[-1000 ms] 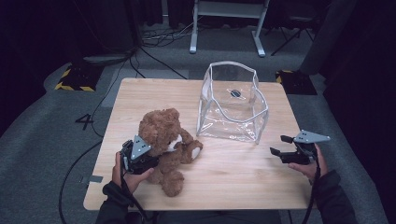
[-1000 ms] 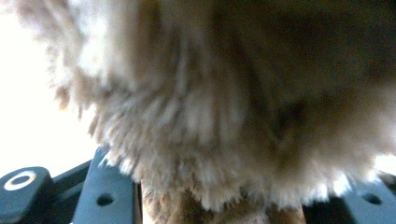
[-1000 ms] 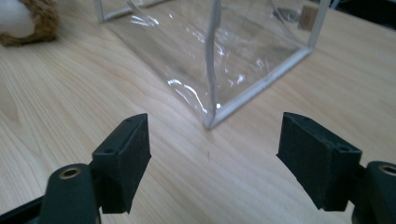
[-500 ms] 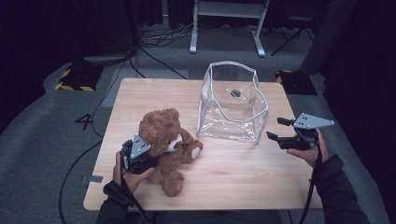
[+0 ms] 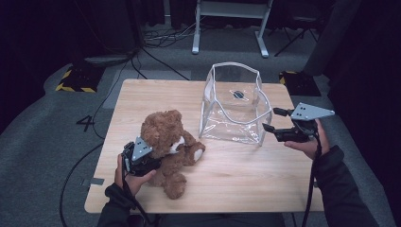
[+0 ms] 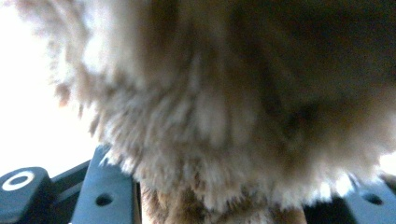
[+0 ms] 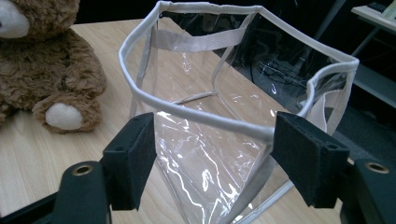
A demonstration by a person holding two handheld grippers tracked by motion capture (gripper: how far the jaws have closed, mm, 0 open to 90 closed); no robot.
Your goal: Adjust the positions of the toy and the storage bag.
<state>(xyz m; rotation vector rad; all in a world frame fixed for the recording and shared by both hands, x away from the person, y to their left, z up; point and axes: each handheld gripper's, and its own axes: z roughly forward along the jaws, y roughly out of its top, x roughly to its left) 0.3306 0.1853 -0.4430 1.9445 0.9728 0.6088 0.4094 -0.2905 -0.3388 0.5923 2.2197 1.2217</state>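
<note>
Left gripper (image 5: 142,158) clamped the brown teddy bear (image 5: 168,142) sitting front-left on the wooden table (image 5: 236,179), fur blocking its camera. Right gripper (image 5: 272,120) hung with jaws spread just beside the clear plastic bag (image 5: 234,106) standing upright mid-table, its white rim (image 7: 210,116) between the pads.

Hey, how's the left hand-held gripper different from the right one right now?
The left hand-held gripper is pressed into the brown teddy bear, with fur packed between its jaws; the right hand-held gripper is open and holds nothing. The left sits at the bear's back near the table's front edge, while the right hovers at the corner of the clear plastic bag, jaws either side of its white rim. Both carry a grey three-cornered plate.
</note>
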